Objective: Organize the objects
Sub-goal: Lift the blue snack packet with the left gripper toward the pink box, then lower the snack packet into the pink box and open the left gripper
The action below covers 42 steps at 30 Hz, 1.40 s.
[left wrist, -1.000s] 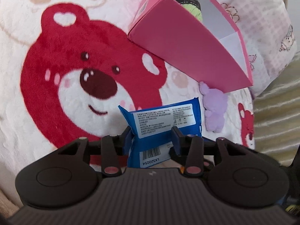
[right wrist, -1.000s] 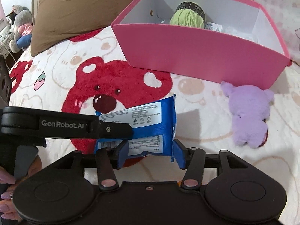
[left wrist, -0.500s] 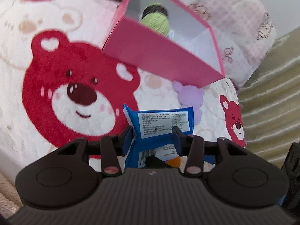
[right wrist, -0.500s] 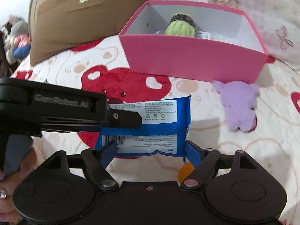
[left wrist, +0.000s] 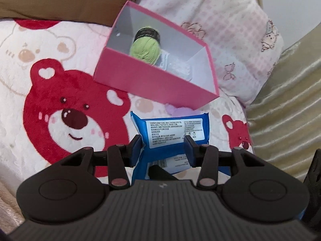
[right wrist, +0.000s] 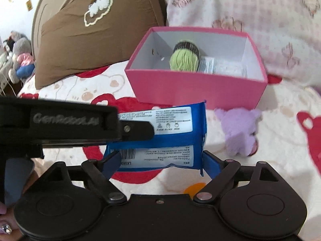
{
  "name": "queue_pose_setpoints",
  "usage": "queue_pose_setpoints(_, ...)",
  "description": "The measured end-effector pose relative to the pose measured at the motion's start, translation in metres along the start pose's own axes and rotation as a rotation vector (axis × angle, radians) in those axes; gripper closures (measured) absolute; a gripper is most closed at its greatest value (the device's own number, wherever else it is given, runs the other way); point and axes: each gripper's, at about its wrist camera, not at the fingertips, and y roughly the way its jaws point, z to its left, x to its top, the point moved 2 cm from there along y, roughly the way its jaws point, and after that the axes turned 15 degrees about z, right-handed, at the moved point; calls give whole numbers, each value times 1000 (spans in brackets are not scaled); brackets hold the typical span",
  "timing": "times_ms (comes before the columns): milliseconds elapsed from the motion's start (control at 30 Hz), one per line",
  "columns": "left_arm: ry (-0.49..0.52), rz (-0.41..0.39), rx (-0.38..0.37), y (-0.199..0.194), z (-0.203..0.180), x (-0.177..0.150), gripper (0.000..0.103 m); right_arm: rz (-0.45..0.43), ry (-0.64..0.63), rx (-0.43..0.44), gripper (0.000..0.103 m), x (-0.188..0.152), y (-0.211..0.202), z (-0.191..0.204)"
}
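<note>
A blue wipes packet (left wrist: 170, 128) hangs above the bear blanket, with my left gripper (left wrist: 163, 146) shut on its lower half. In the right wrist view the same packet (right wrist: 172, 118) lies between the jaws of my right gripper (right wrist: 160, 160). Those jaws are opening, and their blue pads stand just outside the packet's ends. The left gripper's black finger (right wrist: 136, 128) crosses the packet from the left. Beyond it stands an open pink box (right wrist: 196, 86) holding a green yarn ball (right wrist: 183, 61) and a white packet (right wrist: 222, 67).
A purple plush toy (right wrist: 238, 132) lies on the blanket in front of the box's right corner. A brown pillow (right wrist: 96, 40) and a pink patterned pillow (left wrist: 230, 40) sit behind the box. Gold fabric (left wrist: 284, 110) lies beyond the blanket's right edge. A hand (right wrist: 6, 227) shows at bottom left.
Both grippers have risen with the blue packet, so the box's inside shows more from above. The right gripper's jaws have spread off the packet; the left keeps hold.
</note>
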Motion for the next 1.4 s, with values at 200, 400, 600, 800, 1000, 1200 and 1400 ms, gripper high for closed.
queue_pose_setpoints(200, 16, 5, -38, -15, -15, 2, 60, -2, -21, -1, 11, 3, -22, -10)
queue_pose_setpoints(400, 81, -5, -34, -31, -40, 15, 60, -29, -20, 60, 10, 10, -44, -22)
queue_pose_setpoints(600, 110, -24, -45, -40, -60, 41, 60, -68, -17, 77, 10, 30, -63, -36)
queue_pose_setpoints(800, 81, -18, -119, -44, -65, 82, 60, -165, -36, 81, 11, 62, -85, -50)
queue_pose_setpoints(1000, 90, -20, -86, -30, -71, 121, 60, -186, -24, 140, 11, 97, -85, -69)
queue_pose_setpoints(1200, 78, -16, -40, 10, -62, 162, 60, -155, 14, 130, 14, 136, -55, -83)
queue_pose_setpoints(1400, 26, 40, -22, 59, -38, 183, 60, -151, 58, 108, 21, 149, -16, -96)
